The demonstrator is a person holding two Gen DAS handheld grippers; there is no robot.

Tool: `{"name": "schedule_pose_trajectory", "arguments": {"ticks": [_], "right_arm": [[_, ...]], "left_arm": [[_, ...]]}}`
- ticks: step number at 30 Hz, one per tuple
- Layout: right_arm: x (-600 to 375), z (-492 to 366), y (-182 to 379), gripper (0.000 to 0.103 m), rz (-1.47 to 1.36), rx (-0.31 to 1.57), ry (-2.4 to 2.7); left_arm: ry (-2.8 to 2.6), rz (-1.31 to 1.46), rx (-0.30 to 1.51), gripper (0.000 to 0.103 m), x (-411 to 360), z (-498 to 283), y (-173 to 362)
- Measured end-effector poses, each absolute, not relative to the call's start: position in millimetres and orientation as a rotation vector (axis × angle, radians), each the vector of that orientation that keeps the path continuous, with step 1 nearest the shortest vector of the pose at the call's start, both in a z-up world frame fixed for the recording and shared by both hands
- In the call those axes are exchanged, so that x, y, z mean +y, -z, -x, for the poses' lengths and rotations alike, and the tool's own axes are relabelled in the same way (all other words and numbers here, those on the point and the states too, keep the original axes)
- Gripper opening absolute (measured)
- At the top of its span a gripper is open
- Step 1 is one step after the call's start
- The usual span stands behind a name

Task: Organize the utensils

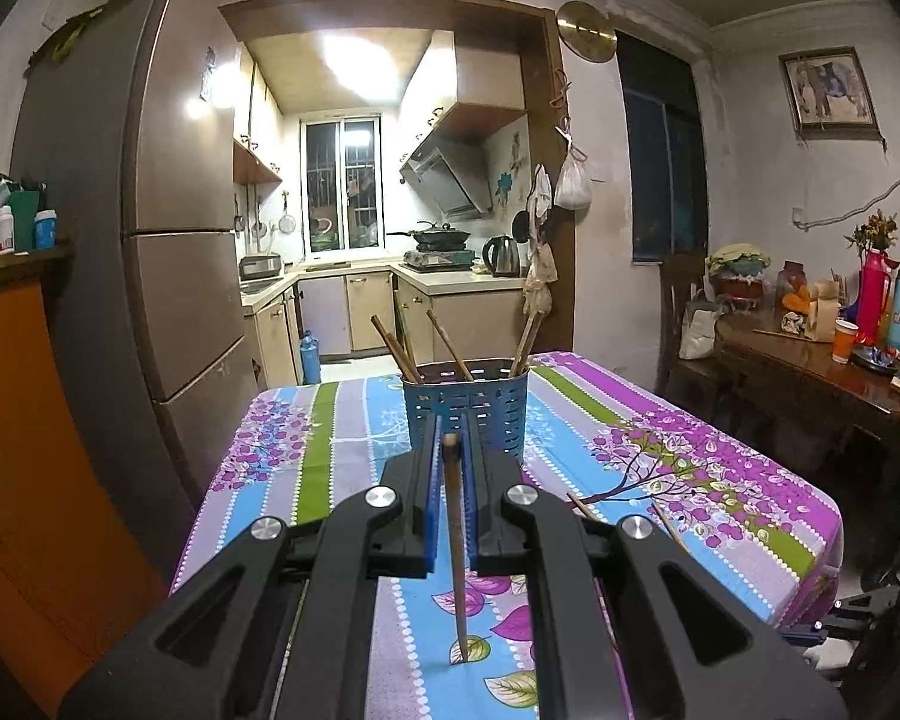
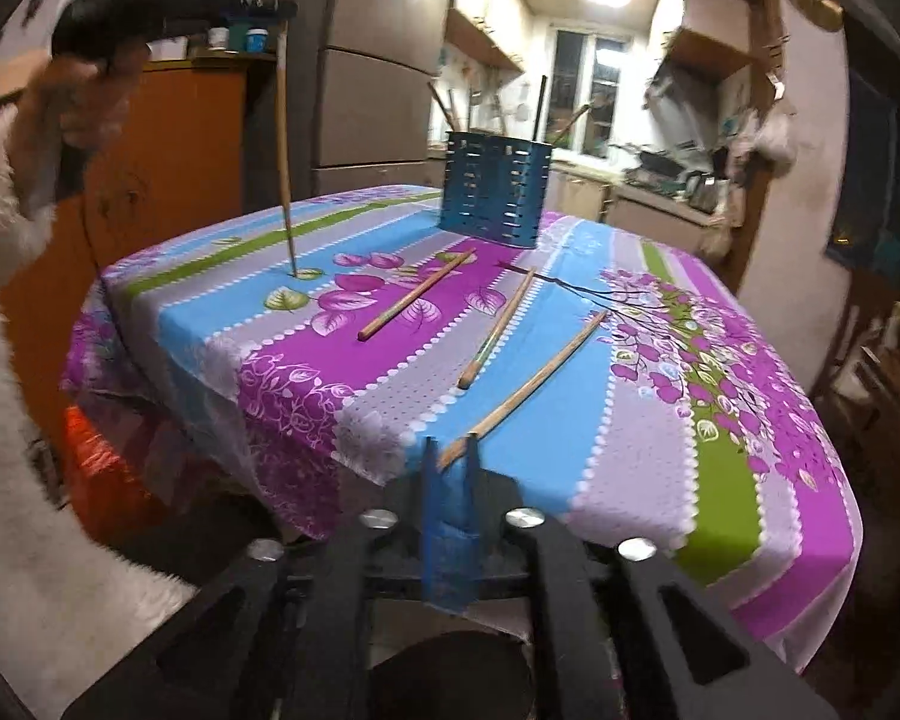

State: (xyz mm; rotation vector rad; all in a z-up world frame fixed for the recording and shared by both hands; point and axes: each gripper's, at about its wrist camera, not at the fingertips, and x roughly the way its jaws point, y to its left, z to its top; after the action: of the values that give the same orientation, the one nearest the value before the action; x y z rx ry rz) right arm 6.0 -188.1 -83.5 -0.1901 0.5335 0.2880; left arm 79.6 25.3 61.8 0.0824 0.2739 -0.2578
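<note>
A blue perforated utensil holder (image 1: 465,407) stands on the flowered tablecloth (image 1: 720,480) with several wooden chopsticks (image 1: 393,348) in it. My left gripper (image 1: 451,444) is shut on a wooden chopstick (image 1: 457,558) held upright, tip on the cloth; it shows in the right wrist view too (image 2: 283,138). The holder (image 2: 495,191) stands at the table's far side. Three chopsticks (image 2: 417,295) lie loose on the cloth. My right gripper (image 2: 450,462) is shut and empty at the near table edge, by the end of the nearest chopstick (image 2: 531,387).
A tall fridge (image 1: 174,252) and an orange cabinet (image 1: 24,450) stand left of the table. A dark wooden side table (image 1: 822,360) with flasks and cups is at the right. The kitchen lies behind. A person's white fuzzy sleeve (image 2: 6,360) fills the left of the right wrist view.
</note>
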Motion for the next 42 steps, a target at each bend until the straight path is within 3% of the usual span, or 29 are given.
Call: {"name": "schedule_pose_trajectory", "arguments": {"ticks": [1,9,10,11,14,23,42], "right_arm": [[-184.7,-4.0,85.2,0.039,0.182,0.530,-0.266],[-181.7,-17.6,96.9,0.034,0.121,0.568,-0.111],[-179.8,-18.2,97.7,0.031,0.130,0.569,-0.099],[-178.8,-18.9,97.9,0.019,0.135,0.571,-0.092],[-176.7,-21.2,99.0,0.011,0.154,0.581,-0.076],[-180.1,-19.8,97.3,0.010,0.158,0.573,-0.046],[-220.7,-14.4,52.5,0.007,0.227,0.370,0.091]], "left_arm": [[0.259,-0.083,0.273,0.005,25.8,-78.7,-61.8],[0.306,-0.092,0.297,0.005,25.2,-80.4,-53.8],[0.309,-0.090,0.298,0.005,25.7,-80.6,-52.6],[0.311,-0.089,0.296,0.005,27.1,-81.2,-51.9],[0.317,-0.070,0.296,0.005,31.4,-83.0,-51.2],[0.311,-0.070,0.285,0.005,33.7,-83.6,-47.9],[0.300,-0.097,0.266,0.005,23.0,-82.7,-47.9]]}}
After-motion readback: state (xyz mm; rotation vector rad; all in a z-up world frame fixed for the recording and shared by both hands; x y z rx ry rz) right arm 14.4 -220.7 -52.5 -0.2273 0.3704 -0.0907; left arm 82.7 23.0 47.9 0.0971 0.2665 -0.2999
